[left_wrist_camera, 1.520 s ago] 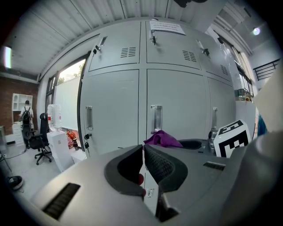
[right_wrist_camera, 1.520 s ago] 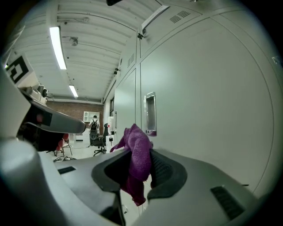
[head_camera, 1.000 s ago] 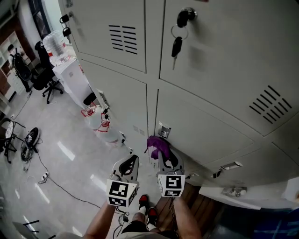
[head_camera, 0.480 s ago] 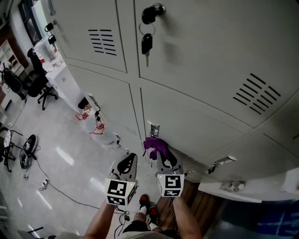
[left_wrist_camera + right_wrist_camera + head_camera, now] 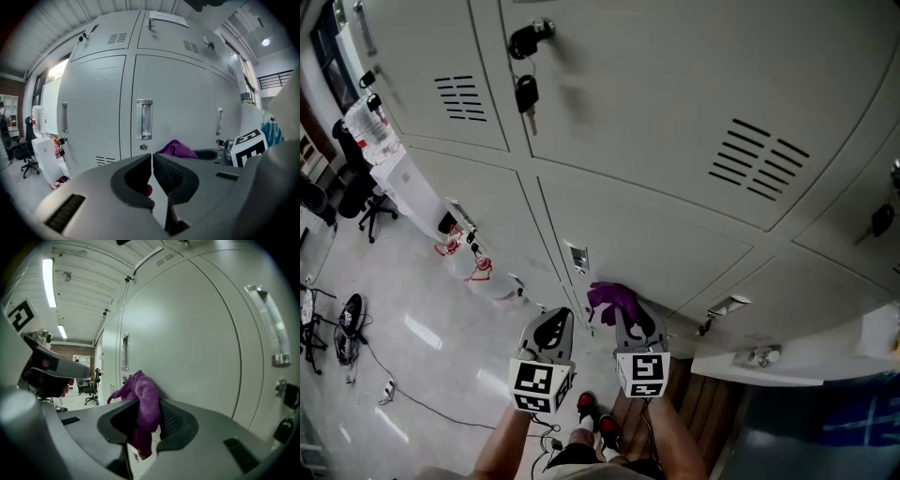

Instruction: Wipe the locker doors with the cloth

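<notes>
A purple cloth (image 5: 612, 300) is pinched in my right gripper (image 5: 630, 322), which is shut on it; in the right gripper view the cloth (image 5: 143, 401) hangs between the jaws close to a grey locker door (image 5: 197, 338). The cloth sits low on the bank of grey locker doors (image 5: 675, 244), by the bottom row; whether it touches the door I cannot tell. My left gripper (image 5: 549, 330) hangs just left of the right one, shut with nothing in it (image 5: 152, 176). From the left gripper view the cloth (image 5: 177, 149) shows beyond the jaws.
A key (image 5: 525, 94) hangs from a lock on an upper door. A recessed door handle (image 5: 144, 119) faces the left gripper. An open lower door's edge (image 5: 769, 367) juts out at the right. Office chairs (image 5: 352, 192) and a water dispenser (image 5: 398, 173) stand at far left.
The head view has swung right along the lockers, so the doors and key drift left in the picture. Both grippers and the cloth hold about the same place.
</notes>
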The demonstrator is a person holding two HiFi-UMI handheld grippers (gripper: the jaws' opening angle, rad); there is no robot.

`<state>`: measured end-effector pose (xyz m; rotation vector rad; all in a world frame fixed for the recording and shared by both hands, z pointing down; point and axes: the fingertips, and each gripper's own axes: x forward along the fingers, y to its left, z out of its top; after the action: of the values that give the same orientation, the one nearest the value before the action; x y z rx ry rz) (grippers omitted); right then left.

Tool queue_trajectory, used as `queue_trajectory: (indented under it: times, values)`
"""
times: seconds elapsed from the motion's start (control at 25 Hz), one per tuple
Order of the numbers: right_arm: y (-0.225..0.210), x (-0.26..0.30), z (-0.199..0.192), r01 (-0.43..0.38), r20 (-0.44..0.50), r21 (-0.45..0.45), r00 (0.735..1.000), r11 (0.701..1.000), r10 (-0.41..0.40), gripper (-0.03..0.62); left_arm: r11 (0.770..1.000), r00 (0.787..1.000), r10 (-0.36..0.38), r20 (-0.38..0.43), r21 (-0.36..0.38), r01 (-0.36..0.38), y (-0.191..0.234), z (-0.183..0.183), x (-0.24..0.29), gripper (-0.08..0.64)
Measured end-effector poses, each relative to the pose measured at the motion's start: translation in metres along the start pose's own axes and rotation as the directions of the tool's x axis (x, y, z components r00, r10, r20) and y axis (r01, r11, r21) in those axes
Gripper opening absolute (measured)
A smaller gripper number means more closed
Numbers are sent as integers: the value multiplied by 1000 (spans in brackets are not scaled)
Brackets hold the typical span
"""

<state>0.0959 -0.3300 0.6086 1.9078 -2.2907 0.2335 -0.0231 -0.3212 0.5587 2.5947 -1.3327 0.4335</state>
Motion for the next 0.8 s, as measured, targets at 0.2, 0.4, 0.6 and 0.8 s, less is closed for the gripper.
queue_trajectory:
  times: [0.2, 0.4, 0.6, 0.8]
  values:
    - [-30, -24, -6, 72, -10, 26, 997, 997, -71, 117, 999, 999, -43, 9, 10, 43, -20, 5, 4, 34]
    - [-49, -40, -10, 119, -15, 30, 993, 992, -119, 117, 997, 997, -76, 8, 20, 76, -35, 5, 6, 34]
    - [-64, -54, -11, 157, -15, 31, 988, 987, -157, 118, 994, 995, -102, 8, 28, 102, -48, 7, 8, 34]
    - [-76, -65, -12, 186, -14, 33, 983, 982, -185, 117, 992, 992, -124, 6, 34, 124, -59, 7, 10, 34]
